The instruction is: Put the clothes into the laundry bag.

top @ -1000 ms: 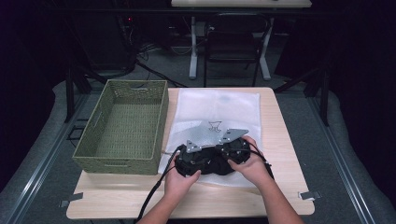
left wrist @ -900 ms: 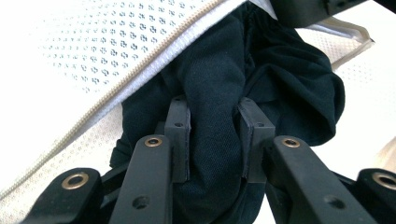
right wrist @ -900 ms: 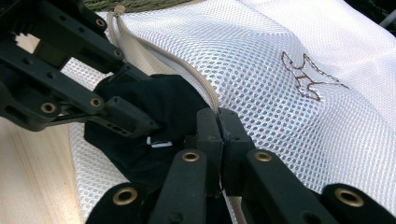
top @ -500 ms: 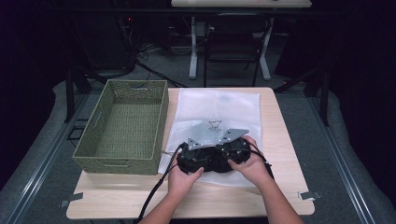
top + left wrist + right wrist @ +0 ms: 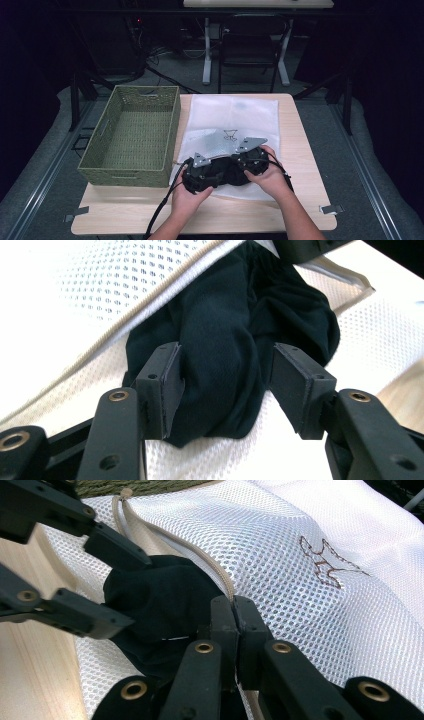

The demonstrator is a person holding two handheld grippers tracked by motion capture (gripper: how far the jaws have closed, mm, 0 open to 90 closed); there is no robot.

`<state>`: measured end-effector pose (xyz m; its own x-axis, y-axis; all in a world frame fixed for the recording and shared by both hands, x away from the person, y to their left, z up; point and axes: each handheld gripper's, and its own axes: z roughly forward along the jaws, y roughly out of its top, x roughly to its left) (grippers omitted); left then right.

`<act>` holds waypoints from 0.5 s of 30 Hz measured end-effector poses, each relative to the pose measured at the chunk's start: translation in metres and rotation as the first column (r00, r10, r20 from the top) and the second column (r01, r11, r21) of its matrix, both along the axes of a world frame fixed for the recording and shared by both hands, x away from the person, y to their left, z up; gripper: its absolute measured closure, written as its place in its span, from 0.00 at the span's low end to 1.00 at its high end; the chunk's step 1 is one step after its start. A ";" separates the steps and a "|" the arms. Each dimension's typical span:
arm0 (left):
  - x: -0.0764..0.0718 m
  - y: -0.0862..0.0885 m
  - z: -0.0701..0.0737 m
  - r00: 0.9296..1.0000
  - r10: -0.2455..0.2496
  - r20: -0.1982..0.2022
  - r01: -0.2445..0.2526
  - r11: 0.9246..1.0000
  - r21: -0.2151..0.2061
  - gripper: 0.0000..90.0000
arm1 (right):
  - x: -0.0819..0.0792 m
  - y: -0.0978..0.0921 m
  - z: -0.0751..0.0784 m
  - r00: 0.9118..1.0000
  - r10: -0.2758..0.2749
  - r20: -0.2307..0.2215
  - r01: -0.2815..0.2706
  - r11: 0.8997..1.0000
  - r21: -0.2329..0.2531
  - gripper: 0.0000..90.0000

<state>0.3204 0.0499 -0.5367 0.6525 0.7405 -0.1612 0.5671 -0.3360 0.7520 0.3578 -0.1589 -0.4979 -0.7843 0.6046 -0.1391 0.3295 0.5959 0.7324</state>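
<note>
- A white mesh bag is spread flat on the wooden surface, near the middle and reaching toward the far edge.
- A small brown mark is seen on top of the bag.
- A dark cloth is seen at the near edge of the bag, where the bag opens.
- In the left gripper view, the cloth is partly tucked under the bag's pale edge, and the rest is bunched up outside it.
- The left tongs are held spread, with the cloth between the two pads. The cloth is touched by both pads, but it cannot be told if it is squeezed.
- The right tongs are pressed together. The pale edge of the bag is pinched at their tips, just beside the cloth.
- In the right gripper view, the left tongs are seen on the left, with the cloth between them.
- In the high view, the left tongs and the right tongs are held close together at the near end of the bag, one in each hand.
- A green woven basket is set on the left side of the surface, just beside the bag.
- A dark chair is seen on the floor past the far edge of the surface.
</note>
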 end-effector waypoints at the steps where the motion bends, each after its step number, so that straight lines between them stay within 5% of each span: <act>1: -0.001 0.001 0.001 1.000 -0.005 0.000 0.005 1.000 0.005 0.50 | 0.000 0.000 0.000 1.000 0.000 0.000 0.000 1.000 0.000 0.99; 15: -0.009 0.005 -0.014 1.000 0.021 0.006 -0.021 0.998 0.051 0.46 | -0.001 0.001 0.000 1.000 0.000 0.001 0.000 1.000 -0.002 0.99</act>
<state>0.3119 0.0554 -0.5512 0.6373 0.7613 -0.1194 0.5706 -0.3620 0.7372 0.3571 -0.1584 -0.4979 -0.7839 0.6045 -0.1414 0.3288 0.5975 0.7314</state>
